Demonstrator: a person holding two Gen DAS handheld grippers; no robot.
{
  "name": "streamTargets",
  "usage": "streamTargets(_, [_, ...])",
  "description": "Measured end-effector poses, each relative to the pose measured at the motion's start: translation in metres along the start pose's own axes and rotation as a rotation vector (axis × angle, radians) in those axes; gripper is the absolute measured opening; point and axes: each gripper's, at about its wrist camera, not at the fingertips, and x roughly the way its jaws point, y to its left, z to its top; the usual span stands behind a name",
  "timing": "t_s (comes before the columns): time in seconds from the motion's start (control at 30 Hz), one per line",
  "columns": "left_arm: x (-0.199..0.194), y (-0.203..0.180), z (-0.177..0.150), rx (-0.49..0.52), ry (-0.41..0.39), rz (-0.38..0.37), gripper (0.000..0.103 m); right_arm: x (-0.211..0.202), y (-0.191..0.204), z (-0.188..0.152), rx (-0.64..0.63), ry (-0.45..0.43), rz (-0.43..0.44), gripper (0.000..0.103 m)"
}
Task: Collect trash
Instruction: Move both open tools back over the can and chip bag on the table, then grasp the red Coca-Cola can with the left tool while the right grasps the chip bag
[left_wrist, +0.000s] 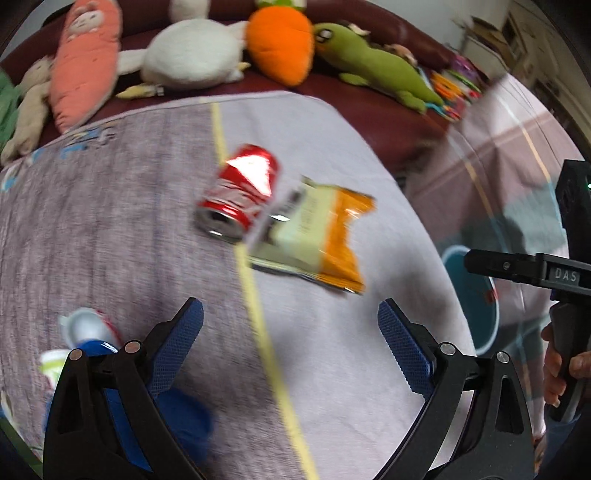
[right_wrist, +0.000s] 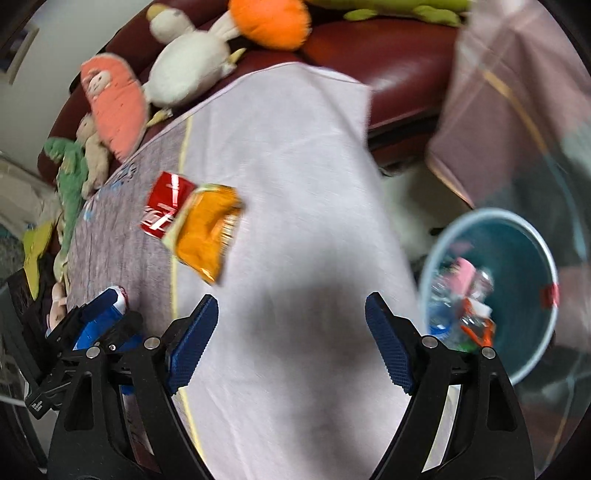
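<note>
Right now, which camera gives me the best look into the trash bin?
The right wrist view: the blue bin shows its open mouth with wrappers and bottles already inside. The left wrist view catches only a sliver of its rim, cut off by the cloth edge and the other tool, contents hidden.

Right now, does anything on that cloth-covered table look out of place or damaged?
Yes. A red soda can lies on its side on the table, with an orange crumpled snack bag touching it. Both are litter lying out, while other rubbish already sits in the blue round bin.
</note>
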Motion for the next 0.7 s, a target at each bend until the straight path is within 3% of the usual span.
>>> streamTargets(0.33, [-0.005,0.063,0.037,-0.075,0.006,0.057,0.095,0.074,0.064,0.05,-0.019,0.087,0.032,0.078])
streamTargets(0.7, [0.01,0.083,0.044,-0.128,0.042,0.042,0.095,0.129,0.071,0.061,0.004,0.133,0.037,0.078])
